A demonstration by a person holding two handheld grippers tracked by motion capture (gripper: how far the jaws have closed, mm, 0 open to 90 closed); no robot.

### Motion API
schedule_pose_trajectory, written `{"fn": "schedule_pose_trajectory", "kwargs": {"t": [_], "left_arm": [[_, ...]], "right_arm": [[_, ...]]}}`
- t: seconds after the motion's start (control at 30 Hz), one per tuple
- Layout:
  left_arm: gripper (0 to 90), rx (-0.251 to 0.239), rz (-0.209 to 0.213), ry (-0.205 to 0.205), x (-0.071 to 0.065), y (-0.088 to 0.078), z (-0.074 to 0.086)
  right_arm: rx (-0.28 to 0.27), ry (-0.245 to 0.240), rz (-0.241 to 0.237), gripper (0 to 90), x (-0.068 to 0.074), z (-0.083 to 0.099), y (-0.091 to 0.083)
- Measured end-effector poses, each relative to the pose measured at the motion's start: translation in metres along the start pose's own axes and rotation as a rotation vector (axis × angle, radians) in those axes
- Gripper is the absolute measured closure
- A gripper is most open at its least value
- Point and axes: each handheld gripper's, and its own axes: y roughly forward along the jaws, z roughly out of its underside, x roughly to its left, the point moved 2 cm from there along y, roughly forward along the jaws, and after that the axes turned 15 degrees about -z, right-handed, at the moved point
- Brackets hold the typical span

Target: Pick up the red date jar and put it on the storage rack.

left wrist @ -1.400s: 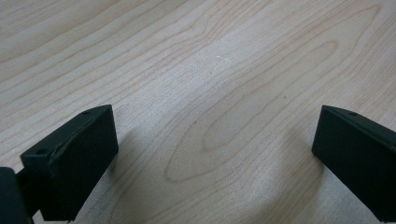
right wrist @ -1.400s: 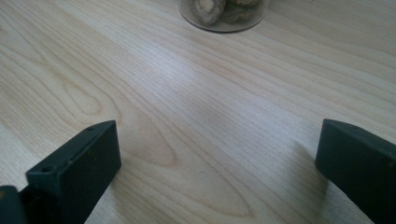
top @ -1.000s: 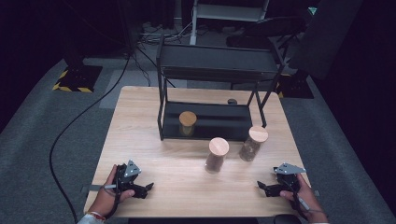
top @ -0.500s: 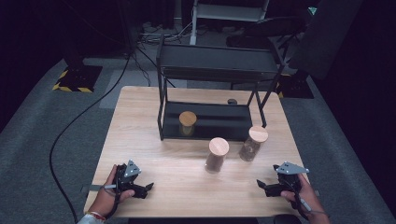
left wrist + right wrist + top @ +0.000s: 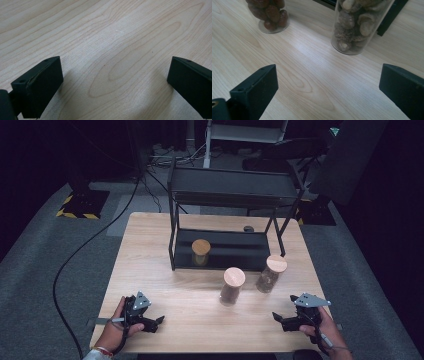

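Currently both black claws, left claw and right claw, gape empty on the pale woodgrain worktop; two cork-lidded glass cylinder jars, dates jar and mushroom jar, stand ahead.

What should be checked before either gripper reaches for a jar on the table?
1. Left gripper open, nothing between the jaws: ok.
2. Right gripper open, nothing between the jaws: ok.
3. Middle jar upright, lid on: ok.
4. Right jar upright, lid on: ok.
5. The two jars stand apart from each other: ok.
6. Room on the shelf beside the shelf jar: ok.
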Motion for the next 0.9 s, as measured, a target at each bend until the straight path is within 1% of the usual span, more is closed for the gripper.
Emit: {"fn": "schedule_pose_trajectory", "kwargs": {"t": [0.13, 0.3, 0.63, 0.9], "left_arm": [[0.0, 0.0, 0.0, 0.0, 0.0, 0.0, 0.0], [0.0, 0.0, 0.0, 0.0, 0.0, 0.0, 0.0], [0.0, 0.0, 0.0, 0.0, 0.0, 0.0, 0.0], [0.0, 0.0, 0.0, 0.0, 0.0, 0.0, 0.0]], "right_arm": [[-0.011, -0.011, -0.017, 2.1, 0.002, -0.003, 0.0], [-0.011, -0.022, -0.03, 2.0, 0.005, -0.005, 0.002], [-0.022, -0.031, -0.056, 2.1, 0.011, -0.013, 0.007], [-0.014, -0.062, -0.083, 2.2, 0.016, -0.021, 0.013]]}}
